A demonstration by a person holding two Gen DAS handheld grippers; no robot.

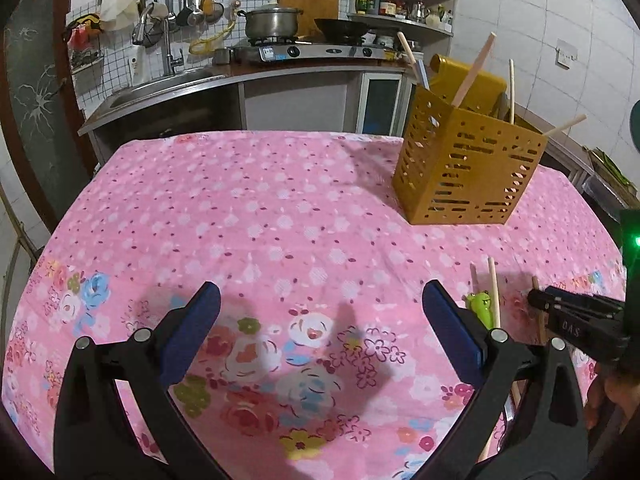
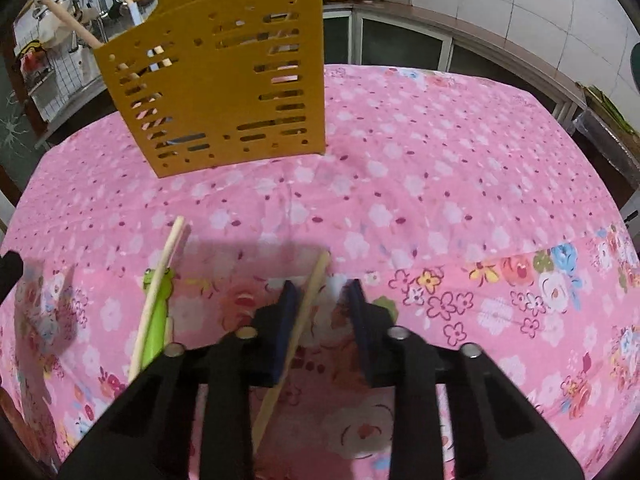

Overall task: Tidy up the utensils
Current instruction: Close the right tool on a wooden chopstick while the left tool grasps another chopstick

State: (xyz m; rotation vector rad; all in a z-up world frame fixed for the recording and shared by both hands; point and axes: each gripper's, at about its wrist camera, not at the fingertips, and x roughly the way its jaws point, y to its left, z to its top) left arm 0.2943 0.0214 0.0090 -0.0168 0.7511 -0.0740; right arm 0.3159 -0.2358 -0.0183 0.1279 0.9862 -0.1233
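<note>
— Yellow caddy (image 1: 464,168): where?
— Far on the pink cloth (image 1: 248,216), sticks inside.
— Grippers?
— Left gripper (image 1: 320,320): jaws apart, empty. Right gripper (image 2: 322,300): jaws narrowed around a near chopstick (image 2: 308,304); only the left pad touches it. Second chopstick (image 2: 160,284) lies left.

Most of the desk (image 1: 248,216) lies open under its pink cloth. The yellow utensil caddy (image 1: 464,168) blocks the far side (sticks jut above its rim), and loose chopsticks (image 2: 158,296) beside a green frog-shaped piece (image 2: 158,320) crowd the near edge.
</note>
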